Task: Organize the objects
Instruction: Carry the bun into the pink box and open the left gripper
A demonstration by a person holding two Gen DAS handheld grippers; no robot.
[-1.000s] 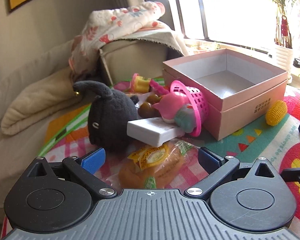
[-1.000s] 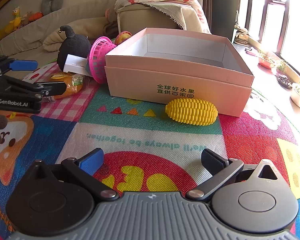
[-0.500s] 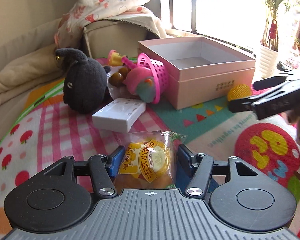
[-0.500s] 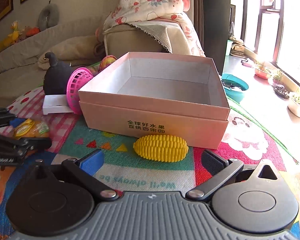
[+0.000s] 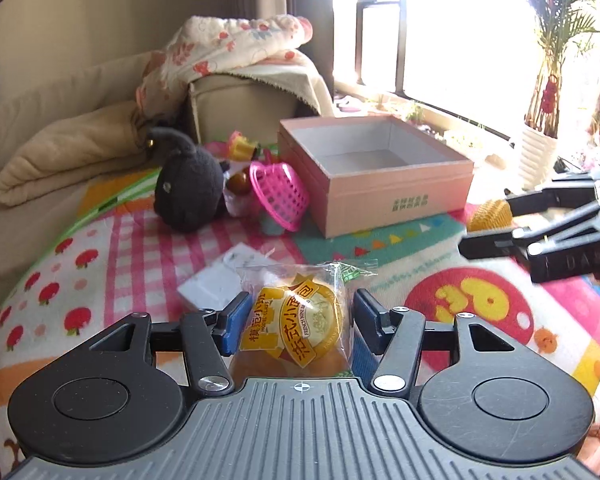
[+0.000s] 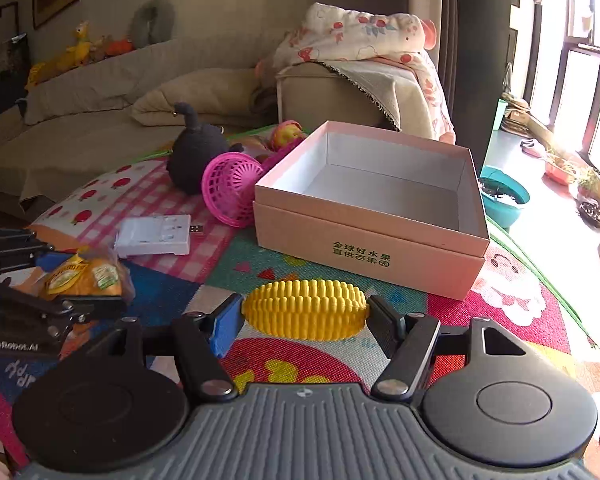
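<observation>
A pink box [image 6: 370,236] is sitting open on the play mat [image 6: 292,356], with a pink basket [image 6: 230,188] lying tipped against its left side. The right gripper [image 6: 305,316] is clenching a yellow toy corn [image 6: 305,314] just in front of the box, while the left gripper [image 5: 297,316] is grasping a wrapped bread packet [image 5: 296,320] near a white charger [image 6: 154,235].

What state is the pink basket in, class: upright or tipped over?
Tipped over. The pink basket lies on its side on the play mat, its open mouth facing sideways in the left wrist view, beside the pink box.
</observation>
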